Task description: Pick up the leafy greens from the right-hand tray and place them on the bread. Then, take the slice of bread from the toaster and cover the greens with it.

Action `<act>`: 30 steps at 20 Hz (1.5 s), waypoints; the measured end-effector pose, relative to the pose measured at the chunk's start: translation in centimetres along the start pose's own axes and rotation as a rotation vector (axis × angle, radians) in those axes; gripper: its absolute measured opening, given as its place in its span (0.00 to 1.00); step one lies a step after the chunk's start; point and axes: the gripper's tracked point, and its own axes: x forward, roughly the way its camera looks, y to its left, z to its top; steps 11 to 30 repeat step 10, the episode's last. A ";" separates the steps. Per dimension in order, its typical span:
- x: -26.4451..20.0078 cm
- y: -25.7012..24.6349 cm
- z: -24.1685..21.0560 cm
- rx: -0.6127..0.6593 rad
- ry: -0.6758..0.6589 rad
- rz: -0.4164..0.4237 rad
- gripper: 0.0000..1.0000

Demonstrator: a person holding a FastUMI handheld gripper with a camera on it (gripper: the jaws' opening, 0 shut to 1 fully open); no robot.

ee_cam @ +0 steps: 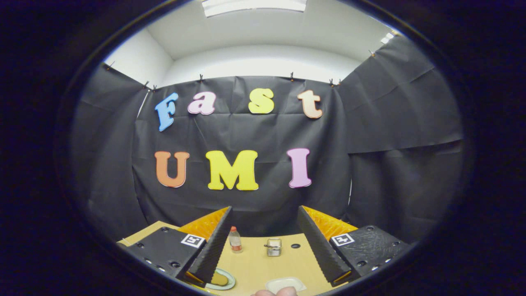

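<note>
My gripper (265, 213) is open and held high above a wooden table (254, 263), with nothing between its fingers. Far below, between the fingers, stands a small metal toaster (273, 247); I cannot tell whether bread sits in it. A round plate (224, 283) with a brownish slice of bread (219, 279) lies by the left finger, partly hidden by it. A white tray (285, 283) lies to the right of the plate, near the table's front; its contents are too small to make out.
A small clear bottle with an orange cap (235, 239) stands left of the toaster. A dark round hole (295, 246) is in the tabletop to the toaster's right. Part of a person's hand (274, 292) shows just before the tray.
</note>
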 end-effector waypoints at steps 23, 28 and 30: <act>-0.7 -1.4 -0.2 0.011 0.001 0.010 0.96; -0.7 -1.4 -0.2 0.011 0.001 0.010 0.96; -0.7 -1.4 -0.2 0.011 0.001 0.010 0.96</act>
